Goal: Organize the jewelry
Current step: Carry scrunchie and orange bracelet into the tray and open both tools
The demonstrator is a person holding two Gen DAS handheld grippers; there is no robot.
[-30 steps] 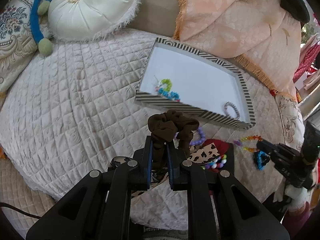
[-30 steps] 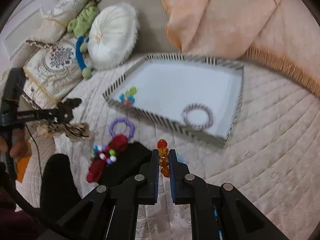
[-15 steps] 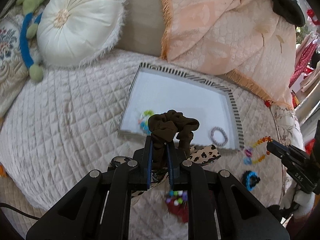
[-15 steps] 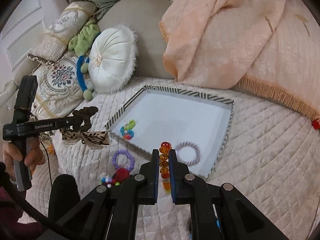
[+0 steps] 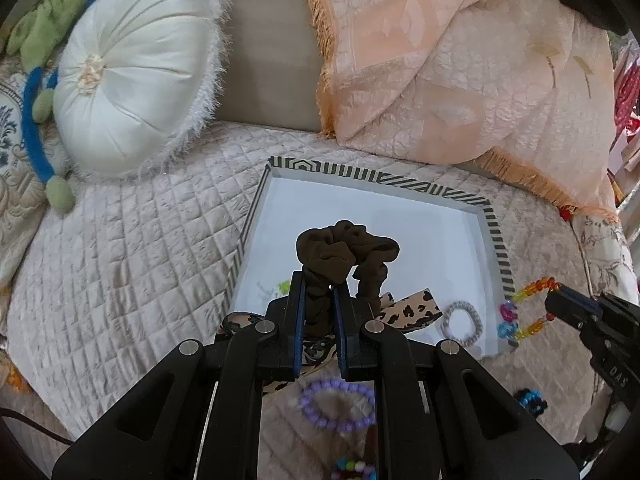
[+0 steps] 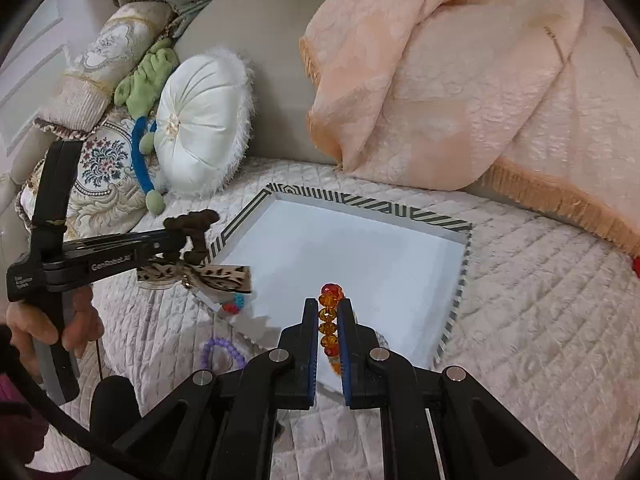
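Both fingers clamped: left on brown scrunchie, right on amber bracelet; hand only in right view.

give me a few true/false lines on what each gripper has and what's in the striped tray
1. The left gripper is clamped on a brown scrunchie. True.
2. The right gripper is open with nothing between its fingers. False: it is shut on an orange bead bracelet.
3. The striped tray is stacked on the round white cushion. False: it sits on the quilted bedspread, apart from the cushion.
4. A purple bead bracelet lies on the bedspread outside the tray. True.
5. A pale elastic ring lies inside the tray. True.
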